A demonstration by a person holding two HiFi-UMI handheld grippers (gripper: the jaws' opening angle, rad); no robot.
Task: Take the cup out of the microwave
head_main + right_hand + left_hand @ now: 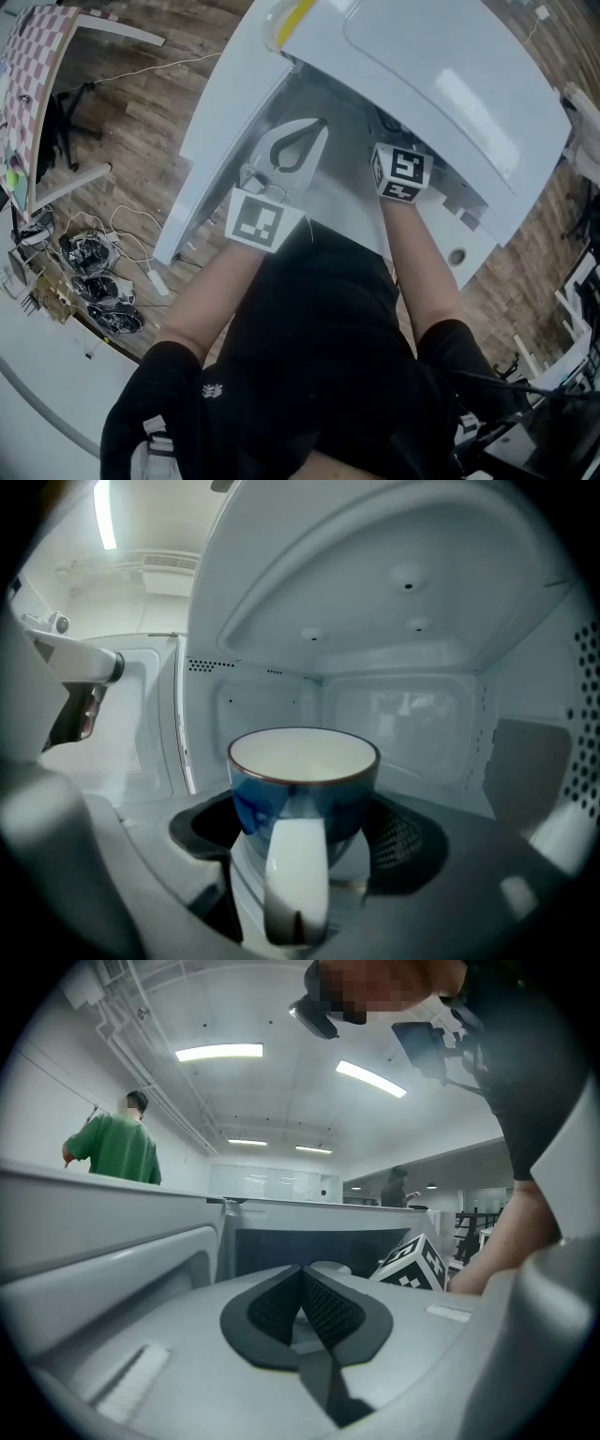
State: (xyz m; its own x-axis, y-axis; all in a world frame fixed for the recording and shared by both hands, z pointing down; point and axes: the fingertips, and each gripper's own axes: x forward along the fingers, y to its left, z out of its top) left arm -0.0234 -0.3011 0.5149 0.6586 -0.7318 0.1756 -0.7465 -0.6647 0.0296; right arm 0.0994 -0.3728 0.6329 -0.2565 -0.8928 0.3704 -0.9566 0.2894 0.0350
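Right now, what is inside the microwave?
A blue cup, white inside, stands in the microwave, between the open fingers of the right gripper. The gripper covers the cup's base and the floor under it.

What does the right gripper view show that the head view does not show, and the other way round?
Only the right gripper view: the blue cup inside the microwave, between the right gripper's open jaws, pads not pressing it. Only the head view: the person's forearms, the floor with cables. Both: the white microwave with its door open.
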